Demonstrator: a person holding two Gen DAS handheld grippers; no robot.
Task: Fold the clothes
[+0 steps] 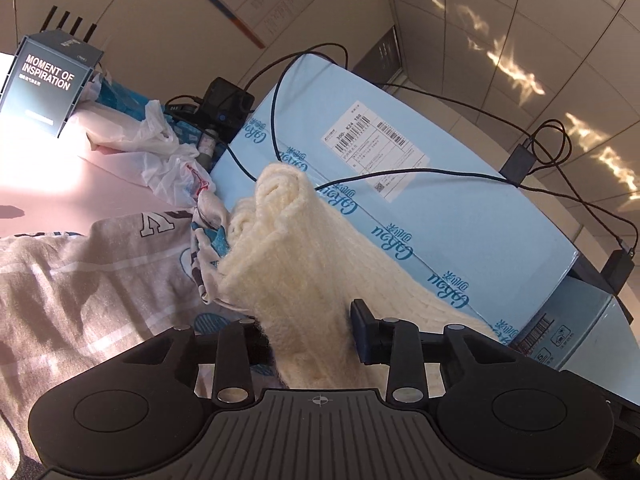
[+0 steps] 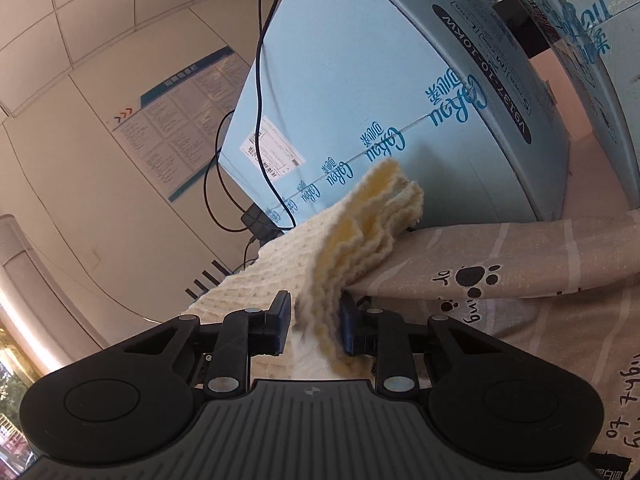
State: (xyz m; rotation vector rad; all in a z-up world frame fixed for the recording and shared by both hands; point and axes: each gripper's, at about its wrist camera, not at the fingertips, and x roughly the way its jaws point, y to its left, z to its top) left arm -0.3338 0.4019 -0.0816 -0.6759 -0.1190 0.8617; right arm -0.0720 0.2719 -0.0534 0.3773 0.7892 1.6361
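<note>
A cream knit garment (image 1: 304,264) is clamped by the left gripper (image 1: 310,334) and right gripper (image 2: 314,322), stretched between them above the printed bedsheet (image 2: 520,280).

Cloth and card
My matt black plastic claws (image 1: 310,338) (image 2: 314,320) pinch a fuzzy cream knit (image 1: 296,264); beside it, a smooth blue cardboard box (image 1: 440,200).

the wall (image 1: 460,12) is covered with large beige panels, and bright patches of sunlight (image 1: 516,72) lie on it. a notice board (image 2: 180,120) with a blue frame hangs there. the bed has a pink sheet (image 1: 80,184), strongly lit at one side.
</note>
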